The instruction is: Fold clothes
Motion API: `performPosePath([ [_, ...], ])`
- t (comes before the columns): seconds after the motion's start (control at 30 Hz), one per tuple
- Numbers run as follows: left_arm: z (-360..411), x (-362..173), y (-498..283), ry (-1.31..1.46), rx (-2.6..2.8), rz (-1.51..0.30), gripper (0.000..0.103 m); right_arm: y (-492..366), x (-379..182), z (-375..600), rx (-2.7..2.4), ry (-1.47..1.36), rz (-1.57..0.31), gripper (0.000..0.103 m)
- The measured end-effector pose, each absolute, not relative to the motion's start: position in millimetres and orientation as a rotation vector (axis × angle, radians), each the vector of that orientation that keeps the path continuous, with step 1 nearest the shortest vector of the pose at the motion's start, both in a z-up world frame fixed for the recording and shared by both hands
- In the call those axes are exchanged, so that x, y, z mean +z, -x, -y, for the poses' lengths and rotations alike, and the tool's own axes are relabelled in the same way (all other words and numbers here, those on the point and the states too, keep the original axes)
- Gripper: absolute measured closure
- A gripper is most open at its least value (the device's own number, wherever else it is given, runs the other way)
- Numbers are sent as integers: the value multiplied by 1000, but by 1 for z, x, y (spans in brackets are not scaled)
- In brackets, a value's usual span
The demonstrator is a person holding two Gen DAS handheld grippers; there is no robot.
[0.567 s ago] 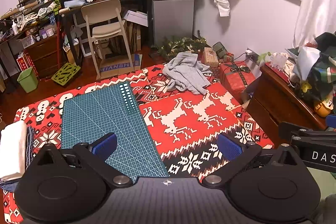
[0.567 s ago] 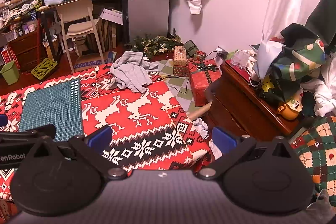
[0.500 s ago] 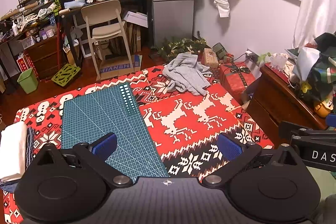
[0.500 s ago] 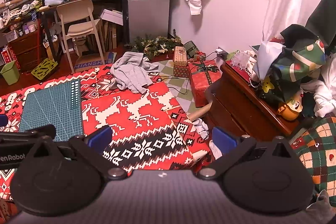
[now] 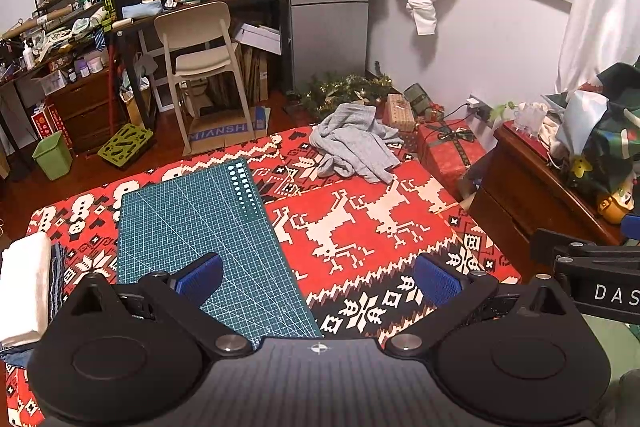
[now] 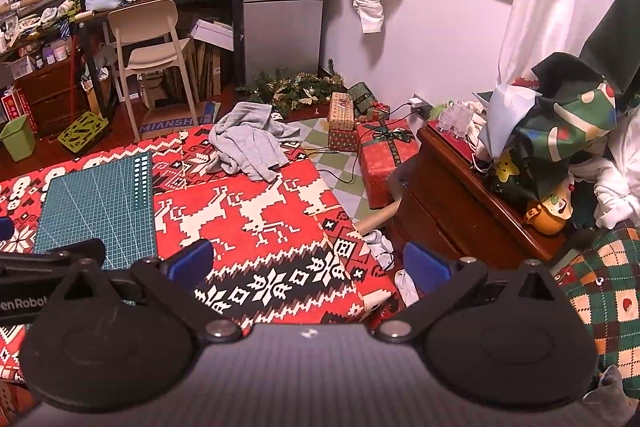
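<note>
At the far edge of the red, white and black reindeer-patterned cloth [image 5: 360, 223] that covered the table lay a crumpled light-grey knitted garment [image 5: 354, 147], bunched into loose folds with one end trailing toward the near side. It looked like a sweater or sweatshirt, though the heap was too rumpled to tell sleeves from body. From the right wrist view the same grey garment [image 6: 250, 143] sat at the cloth's [image 6: 260, 211] far edge, well apart from both grippers. A dark-green gridded cutting mat [image 5: 200, 235] lay flat on the cloth to the left of the garment, not touching it, and a folded white fabric stack [image 5: 24, 287] rested on something blue at the table's near left corner.

Both tongs hung above the near side of the table. The left gripper [image 5: 318, 277] had its blue-padded jaws spread wide with nothing between them; only mat and cloth showed in the gap. The right gripper [image 6: 306, 261] was likewise spread wide and held nothing, its gap framing the table's near right corner and the floor. Beyond the table stood a cream plastic chair [image 5: 196, 55] and a red gift box with a dark ribbon [image 5: 450, 147].
</note>
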State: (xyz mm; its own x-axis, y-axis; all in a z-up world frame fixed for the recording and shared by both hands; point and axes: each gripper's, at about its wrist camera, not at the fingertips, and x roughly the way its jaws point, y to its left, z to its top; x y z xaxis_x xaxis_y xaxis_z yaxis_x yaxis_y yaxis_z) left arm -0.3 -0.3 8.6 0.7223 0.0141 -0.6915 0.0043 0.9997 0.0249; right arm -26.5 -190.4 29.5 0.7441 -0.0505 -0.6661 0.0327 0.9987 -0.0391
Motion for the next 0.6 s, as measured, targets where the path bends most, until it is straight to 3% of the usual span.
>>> performPosePath([
  [0.6,0,2,3,-25,0,-751,1,26,31,190,-46,37,-732,1],
])
